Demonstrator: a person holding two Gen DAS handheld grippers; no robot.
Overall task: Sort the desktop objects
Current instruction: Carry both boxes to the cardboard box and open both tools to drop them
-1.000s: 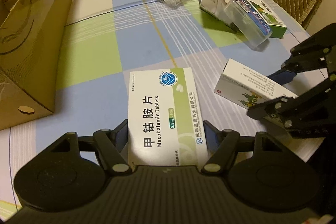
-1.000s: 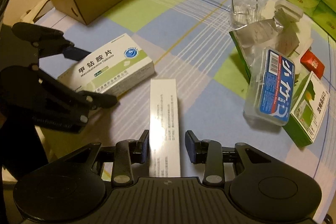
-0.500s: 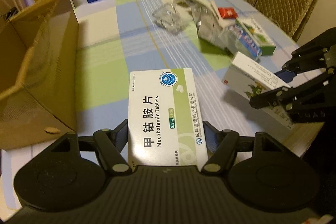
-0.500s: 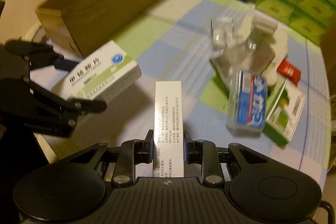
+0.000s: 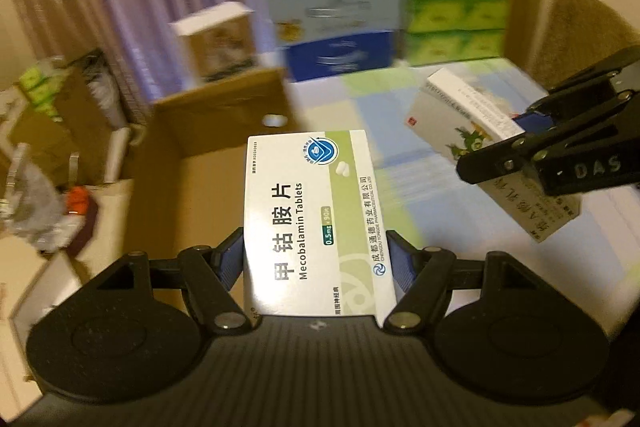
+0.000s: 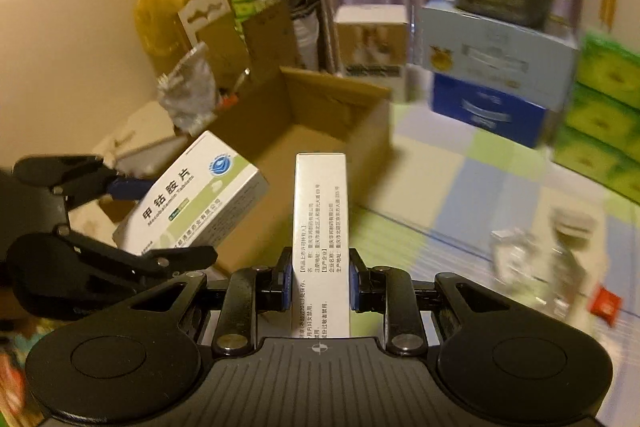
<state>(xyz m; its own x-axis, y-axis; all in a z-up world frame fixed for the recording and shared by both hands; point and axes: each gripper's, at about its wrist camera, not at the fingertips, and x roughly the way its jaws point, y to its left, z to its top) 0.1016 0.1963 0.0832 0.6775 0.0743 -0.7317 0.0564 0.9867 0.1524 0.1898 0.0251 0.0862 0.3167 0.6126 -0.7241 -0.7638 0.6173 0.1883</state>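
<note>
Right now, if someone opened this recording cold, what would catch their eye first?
Two medicine boxes held in mid-air: the left gripper clamps a white-and-green Mecobalamin Tablets box, and the right gripper clamps a narrow white box standing on edge between its fingers. Beyond both, an open cardboard box sits at the table's left side, its brown inside bare where visible. Stacked cartons fill the blurred background.

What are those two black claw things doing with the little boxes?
A person is tidying a table with a gripper in each hand. The left gripper is clamped on a Mecobalamin tablets box, and the right gripper is clamped on a narrow white medicine box. Both boxes are lifted off the table and held near an open cardboard box, probably where they will go. Other clutter sits on the checked tablecloth.
</note>
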